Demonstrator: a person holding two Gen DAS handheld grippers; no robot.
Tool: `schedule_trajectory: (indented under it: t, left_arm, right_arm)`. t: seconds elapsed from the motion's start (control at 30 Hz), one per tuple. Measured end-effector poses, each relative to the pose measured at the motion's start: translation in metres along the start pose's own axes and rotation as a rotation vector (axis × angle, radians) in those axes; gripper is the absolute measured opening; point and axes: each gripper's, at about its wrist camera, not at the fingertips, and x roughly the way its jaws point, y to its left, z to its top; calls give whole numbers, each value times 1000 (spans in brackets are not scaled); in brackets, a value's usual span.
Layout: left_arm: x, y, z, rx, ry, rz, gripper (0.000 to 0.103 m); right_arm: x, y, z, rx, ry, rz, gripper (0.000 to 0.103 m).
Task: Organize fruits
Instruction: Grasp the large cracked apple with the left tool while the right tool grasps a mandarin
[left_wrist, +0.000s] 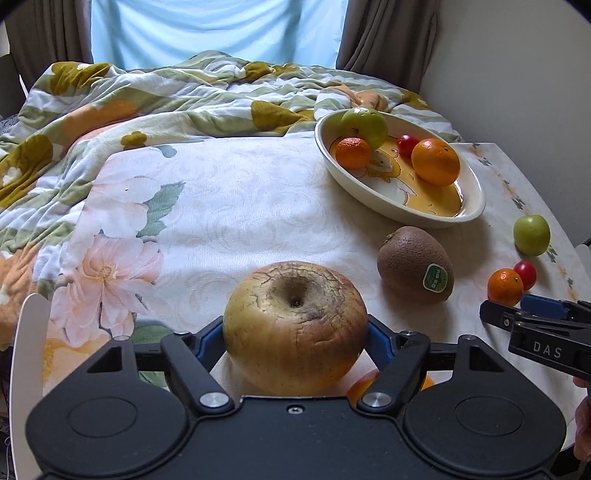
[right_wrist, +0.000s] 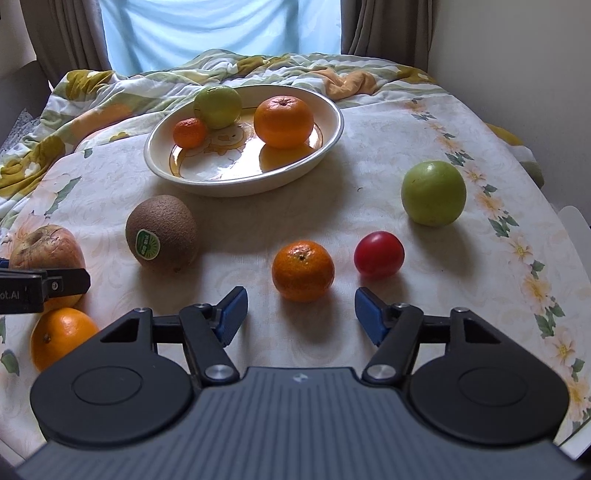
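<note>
Floral cloth covers the counter (right_wrist: 369, 155), with a rumpled quilt (left_wrist: 147, 96) along its far edge. At the near left, the left claw (left_wrist: 295, 328) clamps a wrinkled apple (left_wrist: 295, 325), an orange (right_wrist: 61, 338) lying just beneath. The right claw (right_wrist: 301, 314) gapes wide, empty, a small mandarin (right_wrist: 303, 270) just ahead of its pads. Nearby lie a kiwi (right_wrist: 161, 233), red tomato (right_wrist: 379, 254) and green apple (right_wrist: 433, 192). Toward the far edge, the oval dish (right_wrist: 332, 144) holds more fruit.
</note>
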Motion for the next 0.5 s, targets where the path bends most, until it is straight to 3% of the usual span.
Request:
schedule_trajectory:
  t: [0.4,0.5]
  left_arm:
    - [-1,-2,-3,2,-16,8,79]
    - [-2,-2,-5,-7,-26,18,79]
  right_arm:
    - [12,-1,9,-4,-10,13,66]
    - [14,-1,10,-22,-16,17,54]
